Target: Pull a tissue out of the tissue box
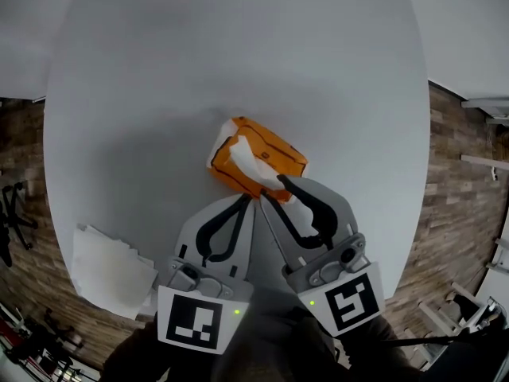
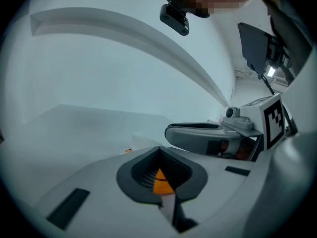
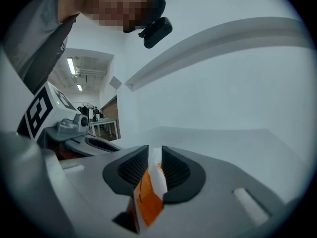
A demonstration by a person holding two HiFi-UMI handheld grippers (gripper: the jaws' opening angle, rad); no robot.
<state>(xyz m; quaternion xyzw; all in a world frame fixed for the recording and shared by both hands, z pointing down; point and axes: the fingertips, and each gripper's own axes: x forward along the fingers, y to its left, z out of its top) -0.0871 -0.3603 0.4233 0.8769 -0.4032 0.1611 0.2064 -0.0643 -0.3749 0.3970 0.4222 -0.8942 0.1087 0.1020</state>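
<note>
Tabletop [image 1: 238,54]: round and white. It carries everything, and the middle is bare except for the box, which gives both tools room to come in from the near side.

Right hand-held gripper [image 1: 272,188]: jaws spread, tips at the near right end of the box. Its own view shows a white fold and orange card in the gap between the pads [image 3: 171,170]. It looks lined up to close on the tissue; I cannot tell whether the pads touch it yet.

Left hand-held gripper [image 1: 242,201]: jaws pressed together on nothing, tips just near of the box's near edge. It probably sits there to steady the box so it does not lift or slide with the pull.

Tissue box [image 1: 266,161]: orange, lying at an angle near the middle of the tabletop, just far of both sets of tips, opening upward.

Pile of white sheets [image 1: 107,269]: at the near left edge, well apart from the box and out of the working area.

Tissue [image 1: 242,153]: white, standing out of the box's top towards its left end. It seems loose enough to pinch, though a light box may drag along with it.
</note>
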